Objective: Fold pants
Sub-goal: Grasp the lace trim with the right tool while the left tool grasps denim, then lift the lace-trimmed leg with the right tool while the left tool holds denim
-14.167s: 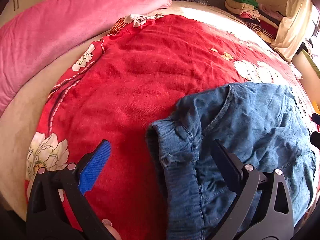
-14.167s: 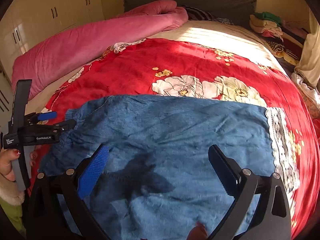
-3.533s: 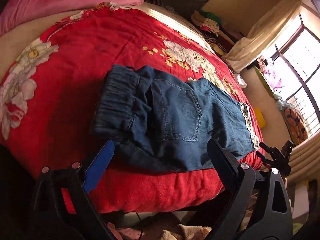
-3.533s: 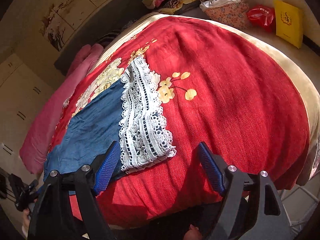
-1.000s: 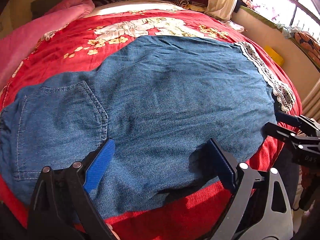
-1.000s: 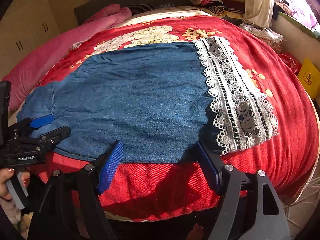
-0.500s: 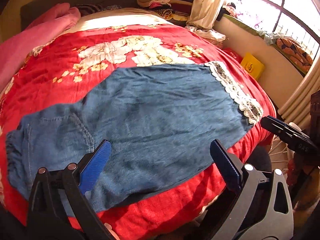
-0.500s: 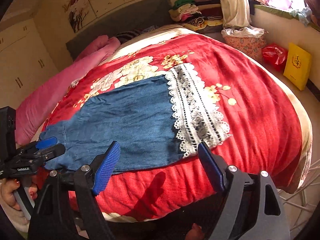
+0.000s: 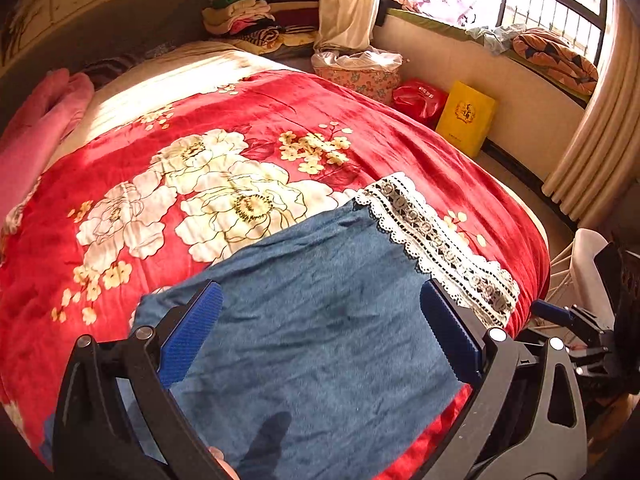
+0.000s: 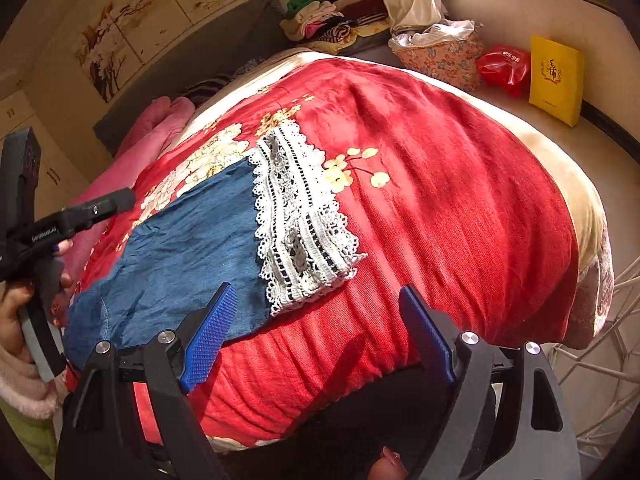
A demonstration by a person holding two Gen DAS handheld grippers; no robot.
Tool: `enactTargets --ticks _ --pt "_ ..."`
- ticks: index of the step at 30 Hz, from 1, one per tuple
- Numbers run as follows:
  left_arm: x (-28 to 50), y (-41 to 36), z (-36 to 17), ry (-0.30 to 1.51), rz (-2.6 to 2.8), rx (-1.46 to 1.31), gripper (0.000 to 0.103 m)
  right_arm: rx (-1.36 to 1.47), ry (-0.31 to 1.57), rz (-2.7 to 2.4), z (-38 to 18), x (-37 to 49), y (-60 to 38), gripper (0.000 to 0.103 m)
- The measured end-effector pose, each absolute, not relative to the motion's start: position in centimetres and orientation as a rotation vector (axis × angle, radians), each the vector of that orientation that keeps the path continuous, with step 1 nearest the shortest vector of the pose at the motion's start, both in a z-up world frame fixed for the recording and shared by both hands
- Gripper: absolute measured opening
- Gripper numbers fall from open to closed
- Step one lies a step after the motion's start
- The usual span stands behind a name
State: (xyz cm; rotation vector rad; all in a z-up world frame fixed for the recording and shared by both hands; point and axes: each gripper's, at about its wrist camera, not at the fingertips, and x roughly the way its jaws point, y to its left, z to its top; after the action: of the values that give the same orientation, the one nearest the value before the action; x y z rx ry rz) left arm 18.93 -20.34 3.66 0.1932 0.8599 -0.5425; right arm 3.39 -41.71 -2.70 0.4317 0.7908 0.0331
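Blue denim pants (image 9: 320,320) with a white lace hem (image 9: 436,244) lie flat on the red flowered blanket (image 9: 280,112), near the bed's front edge. My left gripper (image 9: 320,292) hovers open above the leg, nothing between its blue pads. In the right wrist view the pants (image 10: 188,240) stretch away to the left, the lace hem (image 10: 296,220) nearest me. My right gripper (image 10: 318,294) hangs over the blanket just off the hem's corner; its jaws are opening and hold nothing. The left gripper's black body (image 10: 52,232) shows at the left edge, in a hand.
A pink quilt (image 10: 152,132) lies along the bed's far side. A flowered basket (image 9: 360,76), a red bag (image 9: 418,98) and a yellow bag (image 9: 464,116) stand on the floor by the window wall. Folded clothes (image 9: 248,16) are stacked behind. A white wire chair (image 10: 600,380) stands off the bed corner.
Both grippers have pulled back and up from the pants and swung toward the lace hem end. The right jaws stand a little wider. The pants have not moved.
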Motion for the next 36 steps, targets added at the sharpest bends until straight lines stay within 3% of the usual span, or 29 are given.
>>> enactTargets --ticks 10,15,16,22,24,25,26,27,29,36 --pt "25.8 -25.2 -0.3 0.936 -0.637 0.361 0.093 0.521 0.827 0.076 -4.7 5.1 -41.7 0.081" --pt "28.2 -26.7 -2.3 1.005 -0.733 0.349 0.092 0.546 0.813 0.084 -4.8 5.7 -41.7 0.067" --pt "28.6 -26.9 -2.7 1.020 -0.748 0.343 0.089 0.558 0.808 0.099 -4.8 5.8 -41.7 0.061" --pt "30.1 -27.7 -4.5 1.069 -0.853 0.282 0.072 0.615 0.807 0.127 -5.4 6.7 -41.5 0.052" --pt "30.2 -27.8 -4.8 1.076 -0.864 0.266 0.064 0.623 0.807 0.127 -5.3 7.0 -41.5 0.038" --pt "30.3 -27.8 -4.8 1.074 -0.873 0.250 0.053 0.630 0.807 0.135 -5.3 7.2 -41.6 0.035" --pt "30.3 -27.7 -4.7 1.075 -0.892 0.232 0.029 0.640 0.806 0.144 -5.2 7.3 -41.6 0.028" --pt "30.3 -27.6 -4.5 1.081 -0.919 0.213 0.017 0.644 0.804 0.150 -5.0 7.4 -41.4 0.025" --pt "30.0 -27.5 -4.2 1.070 -0.936 0.220 0.011 0.622 0.784 0.155 -4.1 7.4 -40.9 0.022" --pt "29.5 -22.5 0.1 0.964 -1.001 0.072 0.009 0.470 0.666 0.259 1.8 6.7 -35.8 0.021"
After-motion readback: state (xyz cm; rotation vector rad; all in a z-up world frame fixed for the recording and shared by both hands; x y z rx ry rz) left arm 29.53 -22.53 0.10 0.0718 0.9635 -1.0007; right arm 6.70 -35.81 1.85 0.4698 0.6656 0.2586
